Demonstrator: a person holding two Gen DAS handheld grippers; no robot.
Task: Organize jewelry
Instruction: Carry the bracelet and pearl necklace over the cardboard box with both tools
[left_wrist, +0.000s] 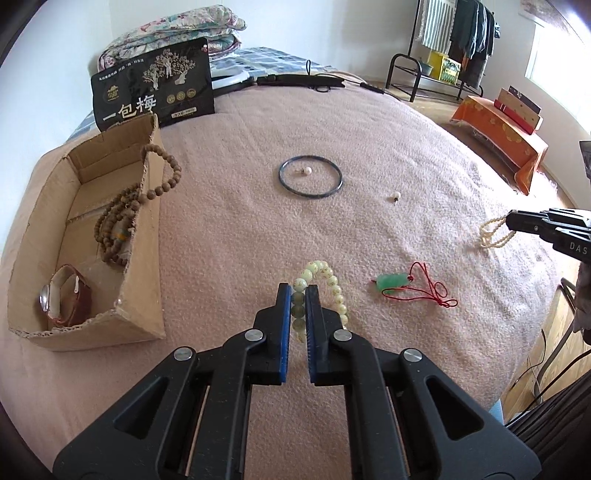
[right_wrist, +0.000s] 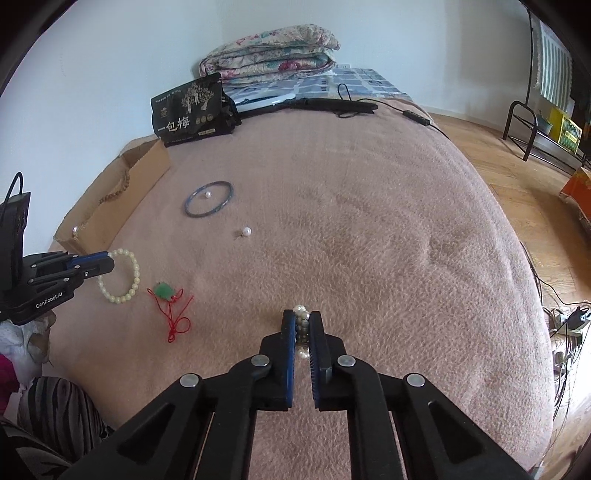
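My left gripper (left_wrist: 297, 291) is shut on a pale green bead bracelet (left_wrist: 332, 286) on the pink blanket; it also shows in the right wrist view (right_wrist: 123, 275). My right gripper (right_wrist: 301, 316) is shut on a small pearl bracelet (right_wrist: 302, 312), seen in the left wrist view (left_wrist: 493, 232) at the right edge. A cardboard box (left_wrist: 146, 258) at the left holds a brown wooden bead necklace (left_wrist: 122, 218) and a watch (left_wrist: 64, 299). A blue bangle (left_wrist: 310, 177), two pearl earrings (left_wrist: 307, 170) (left_wrist: 396, 196) and a green jade pendant on red cord (left_wrist: 393, 282) lie on the blanket.
A black snack bag (left_wrist: 153, 83) stands behind the box. Folded quilts (right_wrist: 269, 51) and a black cable device (right_wrist: 332, 103) lie at the far end of the bed. The bed edge drops to a wooden floor (right_wrist: 517, 177) on the right.
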